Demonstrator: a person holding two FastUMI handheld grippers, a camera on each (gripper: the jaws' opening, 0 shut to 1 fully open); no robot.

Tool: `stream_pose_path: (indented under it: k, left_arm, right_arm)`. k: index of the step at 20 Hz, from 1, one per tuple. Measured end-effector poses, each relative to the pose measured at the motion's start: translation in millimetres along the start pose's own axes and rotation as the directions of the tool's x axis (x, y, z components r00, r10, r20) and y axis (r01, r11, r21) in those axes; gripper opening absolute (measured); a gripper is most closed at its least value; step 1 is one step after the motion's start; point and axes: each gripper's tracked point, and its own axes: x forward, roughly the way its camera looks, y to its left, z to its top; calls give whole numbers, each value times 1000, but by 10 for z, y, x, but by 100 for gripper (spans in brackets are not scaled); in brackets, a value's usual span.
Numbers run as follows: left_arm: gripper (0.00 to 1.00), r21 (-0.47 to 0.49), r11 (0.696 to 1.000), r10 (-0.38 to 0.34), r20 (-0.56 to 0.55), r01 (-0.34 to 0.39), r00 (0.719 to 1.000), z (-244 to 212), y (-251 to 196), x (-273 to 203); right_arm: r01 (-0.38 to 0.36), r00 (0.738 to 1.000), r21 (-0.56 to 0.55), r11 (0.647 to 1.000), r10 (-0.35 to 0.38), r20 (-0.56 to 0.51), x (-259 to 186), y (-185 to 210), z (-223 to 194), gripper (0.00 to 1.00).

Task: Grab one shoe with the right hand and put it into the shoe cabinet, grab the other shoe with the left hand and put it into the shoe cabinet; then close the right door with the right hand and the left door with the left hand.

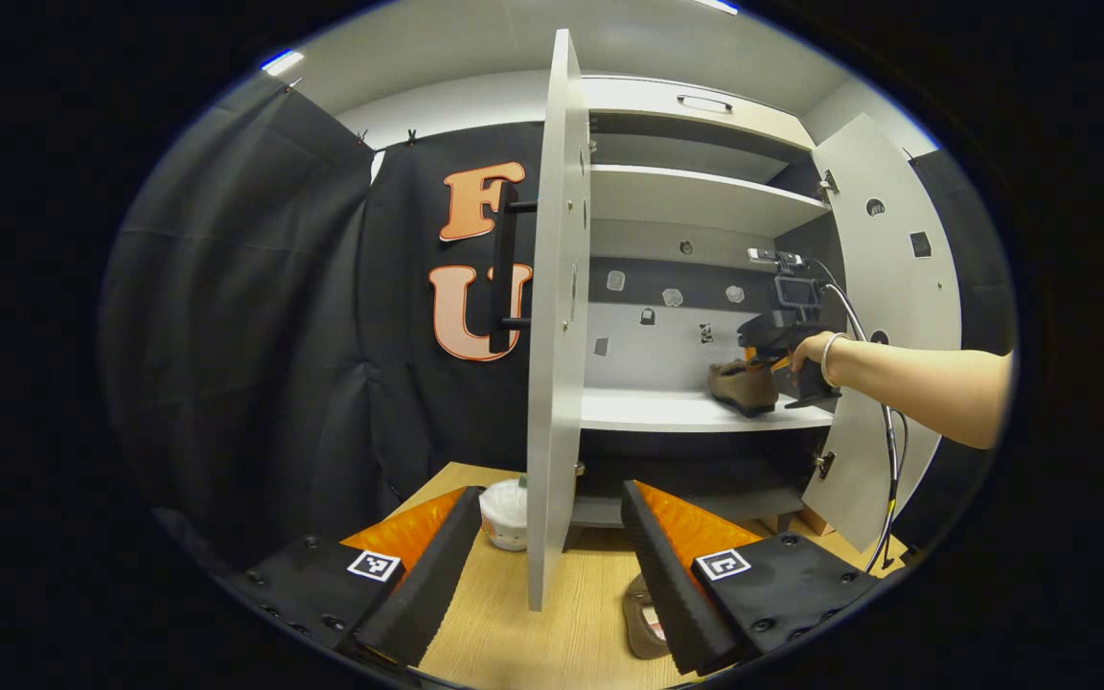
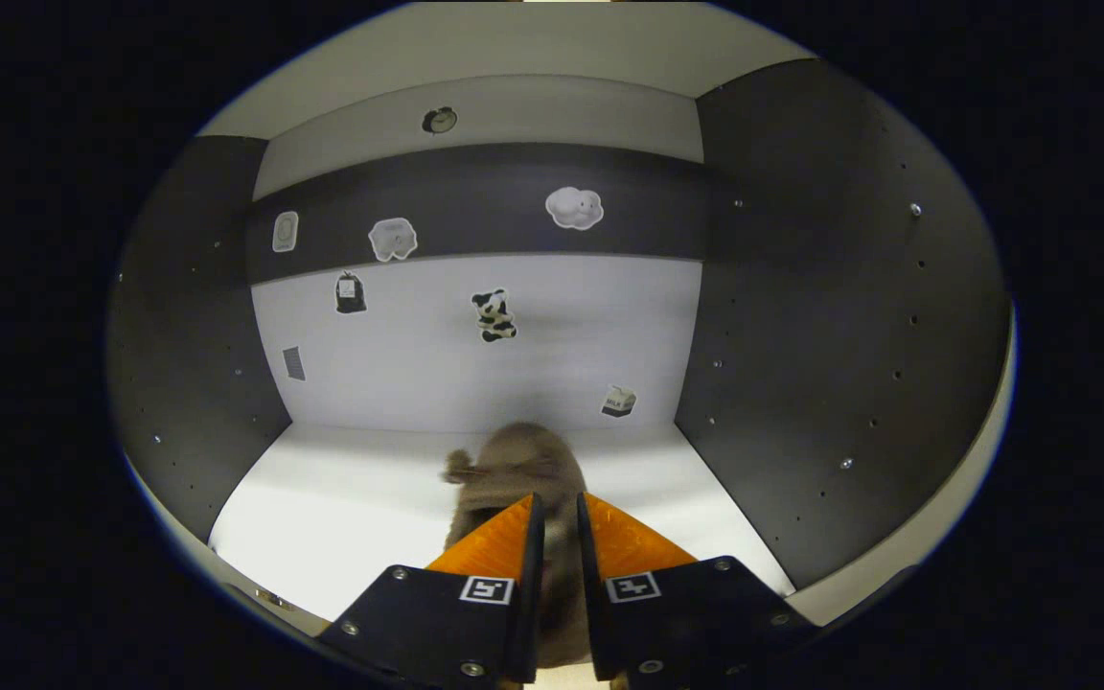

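Observation:
In the right gripper view my right gripper (image 2: pixel 552 506) is shut on a brown shoe (image 2: pixel 514 465), its fingers pinching the shoe's rear rim, toe pointing into the shoe cabinet. The shoe hangs low over the white shelf (image 2: pixel 341 498). In the left gripper view the same shoe (image 1: pixel 742 385) is at the shelf's (image 1: pixel 657 410) right end, with a hand holding the right gripper (image 1: pixel 782 350) on it. The other brown shoe (image 1: pixel 644 618) lies on the wooden table, partly hidden by my finger. My left gripper (image 1: pixel 550 494) stands open in front of the cabinet with nothing between its fingers.
Both cabinet doors are open: the left door (image 1: pixel 552 335) stands edge-on right in front of my left gripper, the right door (image 1: pixel 887 316) swings out behind the person's forearm. A white tub (image 1: pixel 504 513) sits on the table by the left door. Black cloth hangs at the left.

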Motion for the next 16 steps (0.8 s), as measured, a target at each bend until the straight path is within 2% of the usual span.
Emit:
stream_pose_path:
  k: [1, 4, 5, 7, 8, 11, 16]
  left_arm:
    - [96, -1, 1000, -7, -2, 7, 1000, -16, -32, 9]
    - [96, -9, 999, -41, -13, 40, 999, -46, -172, 13]
    - [98, -9, 999, -51, -16, 51, 999, -61, -217, 24]
    - [99, -7, 998, -68, -26, 68, 997, -111, -290, 27]
    - [96, -9, 997, -78, -31, 78, 996, -127, -330, 23]
    - [96, -29, 994, -109, -57, 108, 992, -240, -455, 31]
    - [96, -45, 988, -150, -126, 145, 981, -561, -666, 124]
  right_arm:
    - [-5, 1000, -9, 1000, 5, 13, -83, -2, 18, 34]
    - [-28, 998, -17, 999, 29, 60, -416, -2, 43, 53]
    - [-33, 996, -8, 999, 34, 78, -549, -17, 37, 64]
    - [-44, 992, -1, 999, 44, 117, -812, -48, 25, 78]
    - [-51, 989, 0, 999, 51, 137, -969, -75, 13, 82]
    - [-66, 977, 1, 998, 65, 205, -1399, -143, -34, 93]
    - [-69, 953, -37, 997, 77, 295, -2127, -285, -212, 93]
